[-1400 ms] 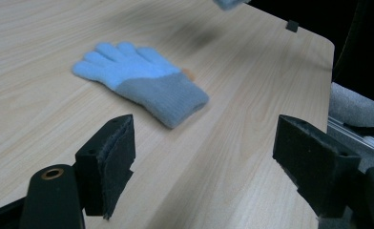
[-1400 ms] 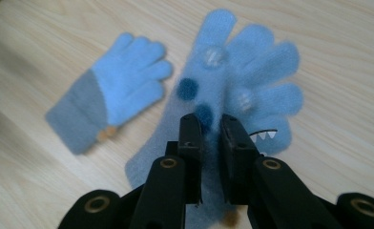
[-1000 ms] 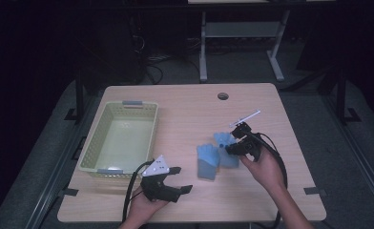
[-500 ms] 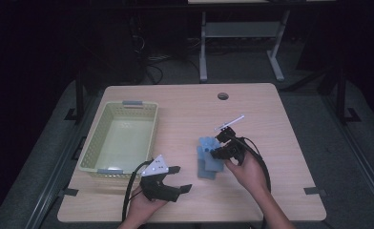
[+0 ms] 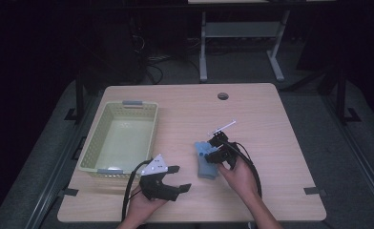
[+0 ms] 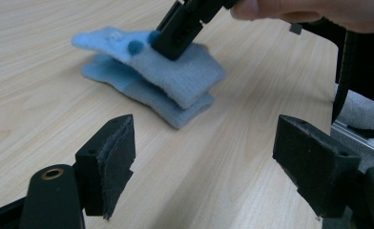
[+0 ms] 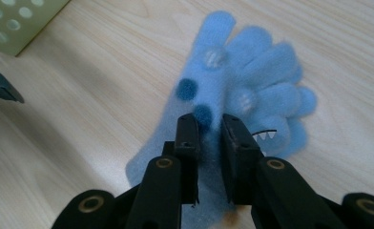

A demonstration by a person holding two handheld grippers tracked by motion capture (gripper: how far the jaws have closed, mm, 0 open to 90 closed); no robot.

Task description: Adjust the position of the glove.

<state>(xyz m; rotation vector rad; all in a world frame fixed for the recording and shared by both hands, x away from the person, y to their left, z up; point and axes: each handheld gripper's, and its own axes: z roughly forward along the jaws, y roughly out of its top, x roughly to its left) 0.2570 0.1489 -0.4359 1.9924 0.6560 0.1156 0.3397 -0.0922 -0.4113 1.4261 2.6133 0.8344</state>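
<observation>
Jaws on right gripper (image 7: 209, 138) pinch the top blue glove (image 7: 233, 95); left gripper (image 6: 213, 162) gapes wide. Left gripper view shows 2 stacked, high view adds basket (image 5: 99, 143).

Both grippers are black, chunky, two-jawed tools. The left gripper (image 5: 177, 178) carries a pale grey three-cornered plate (image 5: 155, 165) on top, and a black cable (image 5: 129, 188) loops off it. Its jaws have blocky, matt pads (image 6: 109, 164) with brass-ringed screw holes at the base. The right gripper (image 7: 209, 138) shows the same brass rings, a thin white rod (image 5: 223, 127), and a black cable (image 5: 252, 167). Forearms are bare, no sleeves.
</observation>
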